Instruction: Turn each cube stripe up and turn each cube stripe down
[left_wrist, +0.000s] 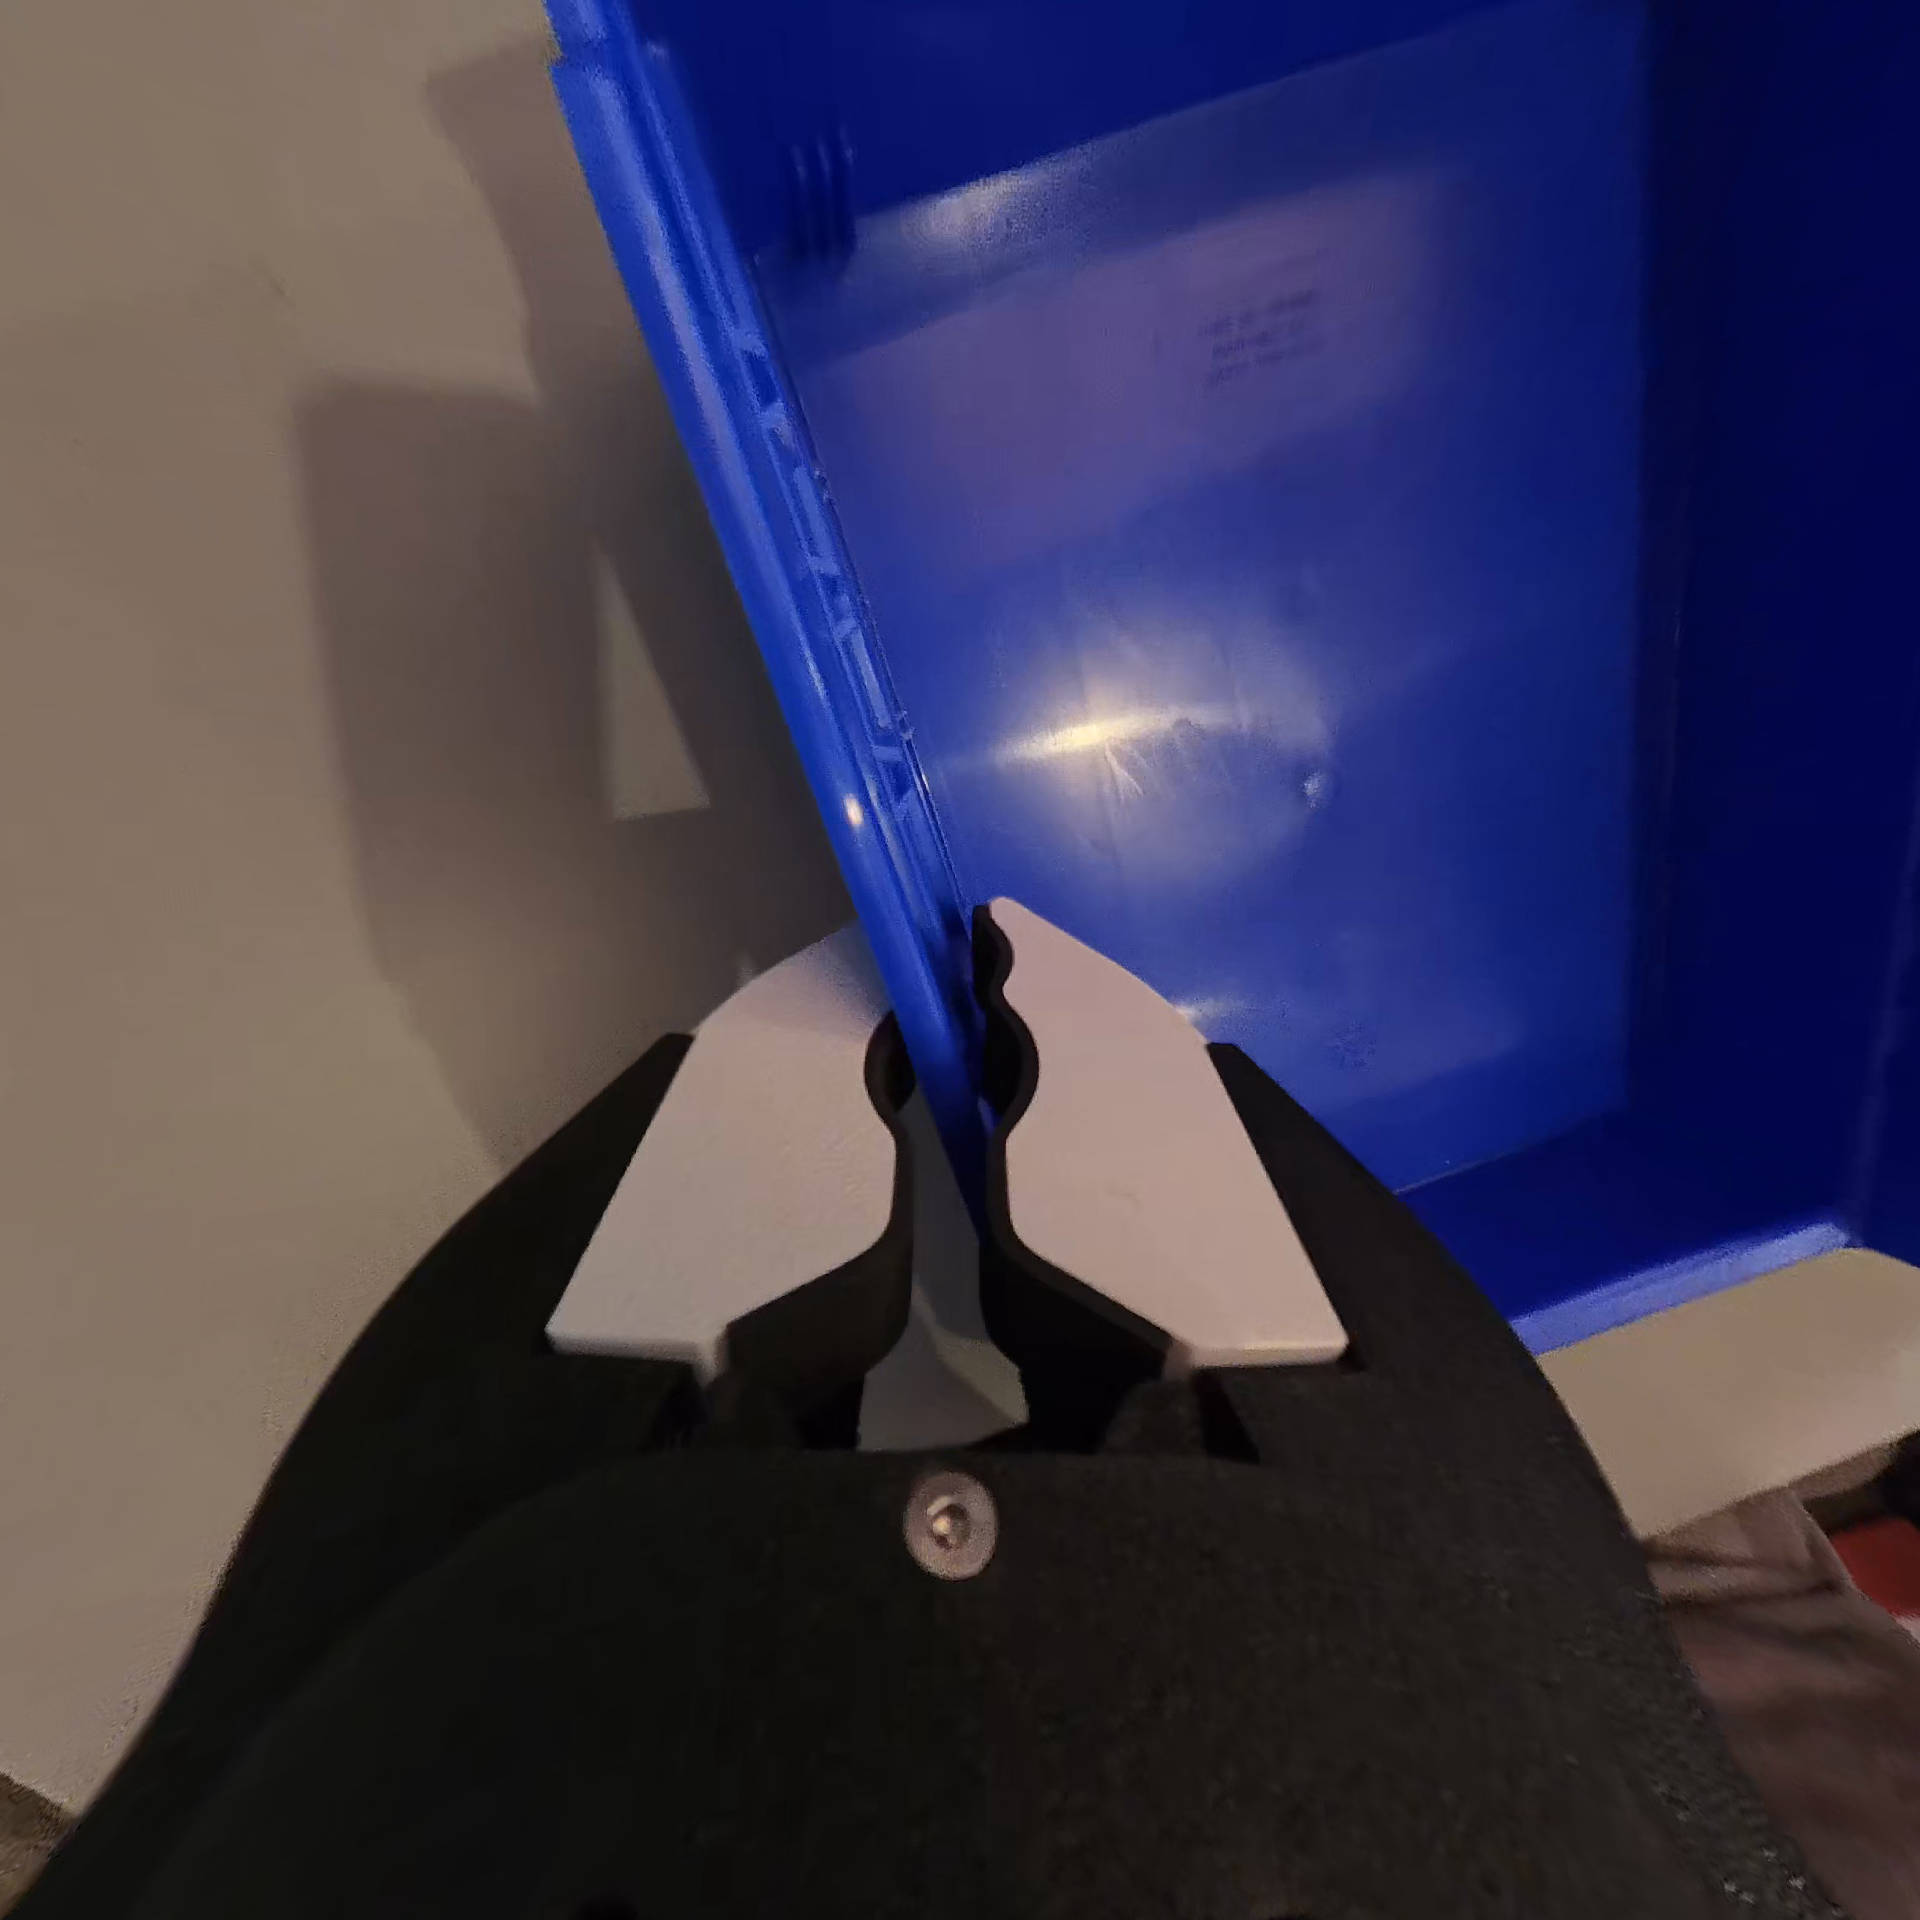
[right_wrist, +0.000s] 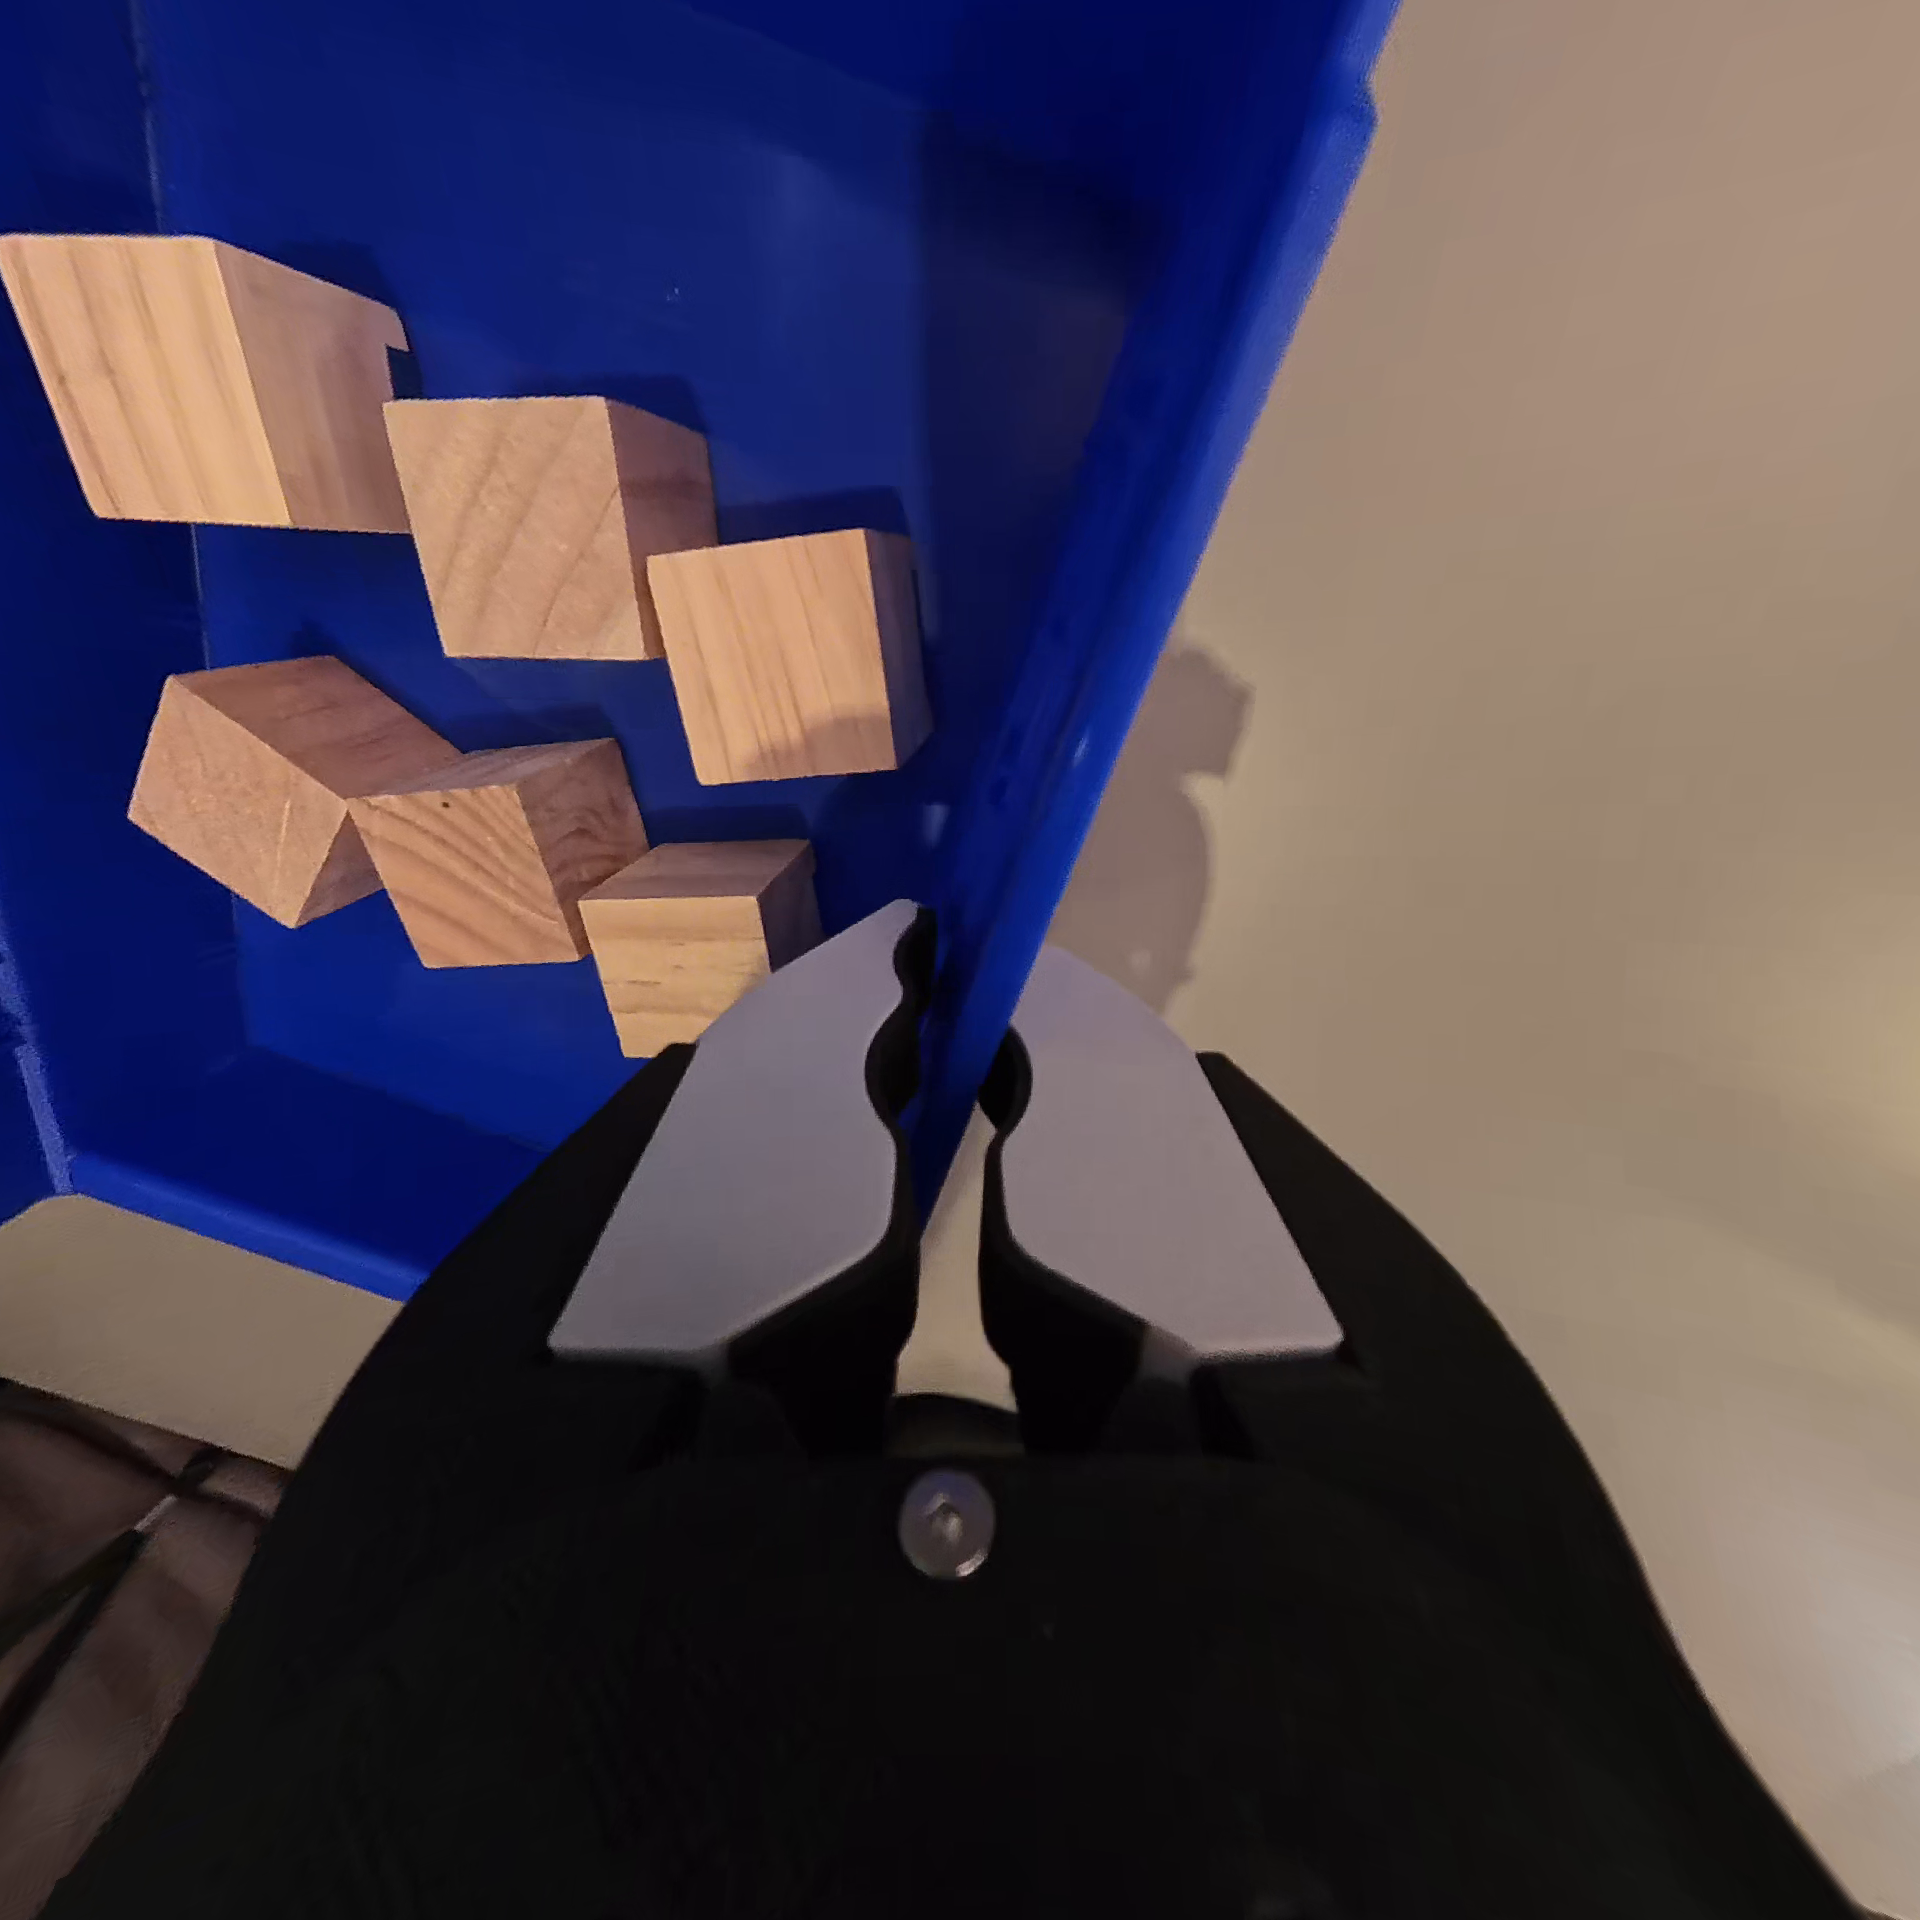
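A blue plastic bin (left_wrist: 1299, 582) is gripped on both sides. My left gripper (left_wrist: 935, 997) is shut on the bin's left wall (left_wrist: 831, 644), one finger inside and one outside. My right gripper (right_wrist: 961, 997) is shut on the bin's right wall (right_wrist: 1122, 582) the same way. Several plain wooden cubes (right_wrist: 530, 520) lie loose in the bin in the right wrist view, bunched near the right wall; one (right_wrist: 686, 935) sits right by my inner finger. No stripe shows on the faces I see. The part of the bin floor in the left wrist view is bare.
The bin sits over a pale beige table (left_wrist: 260, 623), also seen in the right wrist view (right_wrist: 1558, 727). The table's near edge shows at the lower corners, with dark floor and cables (right_wrist: 83, 1538) beyond.
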